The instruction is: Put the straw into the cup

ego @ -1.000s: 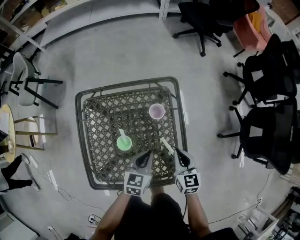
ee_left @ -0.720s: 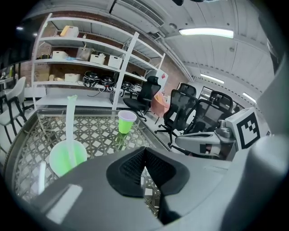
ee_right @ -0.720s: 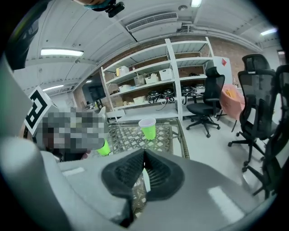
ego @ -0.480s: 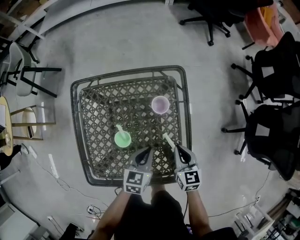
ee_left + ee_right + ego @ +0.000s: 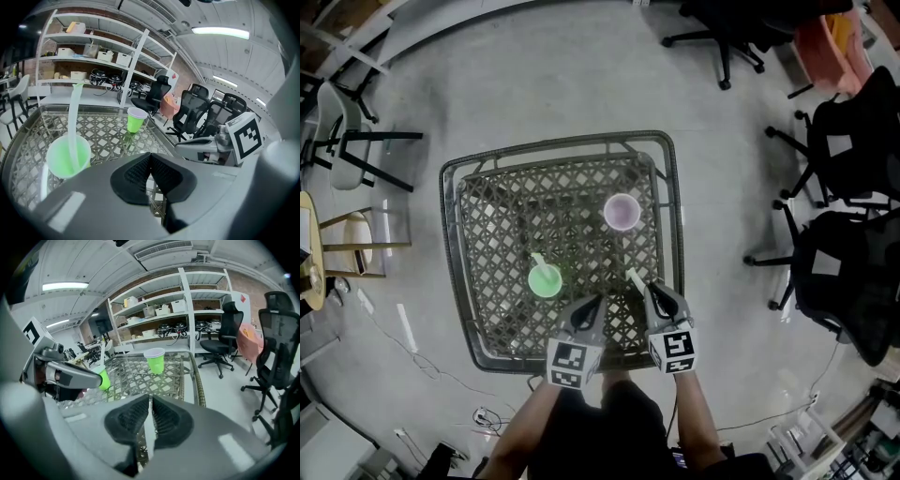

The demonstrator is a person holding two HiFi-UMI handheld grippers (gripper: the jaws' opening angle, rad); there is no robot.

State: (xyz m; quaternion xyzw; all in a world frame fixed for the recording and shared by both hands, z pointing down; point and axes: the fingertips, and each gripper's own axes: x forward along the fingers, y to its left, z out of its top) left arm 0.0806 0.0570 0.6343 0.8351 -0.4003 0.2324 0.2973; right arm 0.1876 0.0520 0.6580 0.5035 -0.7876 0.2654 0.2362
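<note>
A green cup (image 5: 546,280) with a white straw (image 5: 538,260) in it stands on the lattice table (image 5: 450,244), left of centre. A second cup (image 5: 622,212), empty, stands farther back on the right. A loose white straw (image 5: 635,279) slants over the table's near right part, with its near end between the pads of my right gripper (image 5: 654,296). Those jaws have just been opening a little, and the straw (image 5: 149,432) still touches both pads. My left gripper (image 5: 589,306) hovers beside it, shut with nothing between its pads (image 5: 140,171). In the left gripper view the cup with a straw (image 5: 68,157) is close on the left.
Black office chairs (image 5: 853,141) stand on the floor to the right of the table, and a light chair (image 5: 356,169) and a small round table (image 5: 309,262) to the left. Shelving with boxes (image 5: 159,310) runs along the far wall.
The head view has shifted, so the table sits a little higher in frame. Both grippers have sunk toward the table's near edge, and the straw has come down with the right one.
</note>
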